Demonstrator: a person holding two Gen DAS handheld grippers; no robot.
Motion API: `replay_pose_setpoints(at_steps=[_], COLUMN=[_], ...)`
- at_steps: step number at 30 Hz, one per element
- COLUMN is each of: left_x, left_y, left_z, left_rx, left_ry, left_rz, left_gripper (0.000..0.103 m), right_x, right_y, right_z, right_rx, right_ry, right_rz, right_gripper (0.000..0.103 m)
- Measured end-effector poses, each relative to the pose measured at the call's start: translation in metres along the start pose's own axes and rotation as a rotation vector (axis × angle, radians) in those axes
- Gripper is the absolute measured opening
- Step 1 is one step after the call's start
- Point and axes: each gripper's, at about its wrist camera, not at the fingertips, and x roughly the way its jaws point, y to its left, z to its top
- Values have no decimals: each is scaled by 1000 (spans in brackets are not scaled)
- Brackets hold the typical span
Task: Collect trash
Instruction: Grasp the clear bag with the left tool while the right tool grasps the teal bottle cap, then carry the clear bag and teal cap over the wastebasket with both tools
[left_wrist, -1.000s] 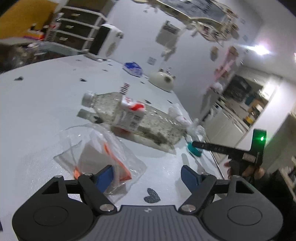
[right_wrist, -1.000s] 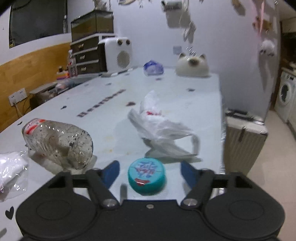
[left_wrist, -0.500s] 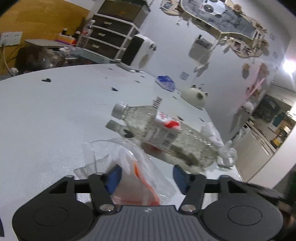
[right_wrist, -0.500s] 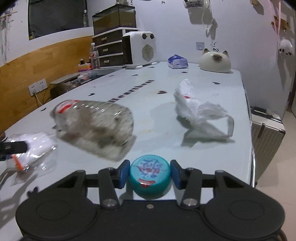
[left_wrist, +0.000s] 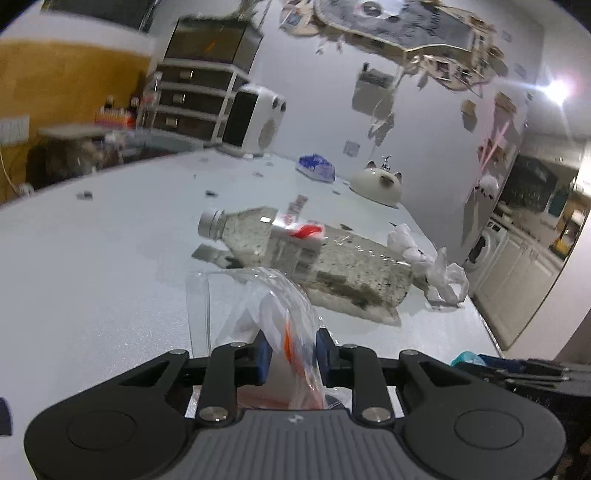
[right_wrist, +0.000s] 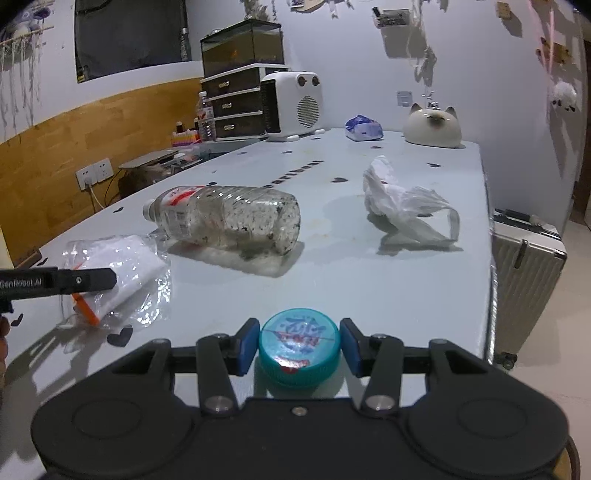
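Note:
My left gripper (left_wrist: 291, 350) is shut on a clear plastic bag (left_wrist: 266, 302) with white paper and an orange strip inside; the bag also shows in the right wrist view (right_wrist: 114, 273). My right gripper (right_wrist: 298, 345) is shut on a teal bottle cap (right_wrist: 299, 345) at the table's near edge. A dirty clear plastic bottle (left_wrist: 306, 254) lies on its side mid-table, also in the right wrist view (right_wrist: 225, 219). A crumpled white plastic bag (right_wrist: 402, 199) lies to the right; it shows in the left wrist view (left_wrist: 428, 266) too.
The white table (right_wrist: 369, 280) has heart stickers. At its far end stand a white heater (right_wrist: 293, 105), a blue-white packet (right_wrist: 364, 127) and a cat-shaped ceramic (right_wrist: 432, 123). A suitcase (right_wrist: 524, 266) stands beside the right edge. Drawers (right_wrist: 236, 103) are behind.
My left gripper moved forward over the clear bag and closed on it. My right gripper closed on the teal cap.

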Motion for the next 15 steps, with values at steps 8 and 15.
replay_pose_setpoints(at_steps=[8,15], left_x=[-30,-44], left_y=[-45,-77], left_z=[-14,-26], left_rx=[127,182], left_ry=[-47,-63], left_rz=[43,20], left_gripper=[14,12], right_x=[-27,-54], right_y=[-6,-15], right_z=[-13,-22], right_rx=[41,58], right_ry=[-1,-32], right_rz=[-34,-31], right_gripper=[48,48])
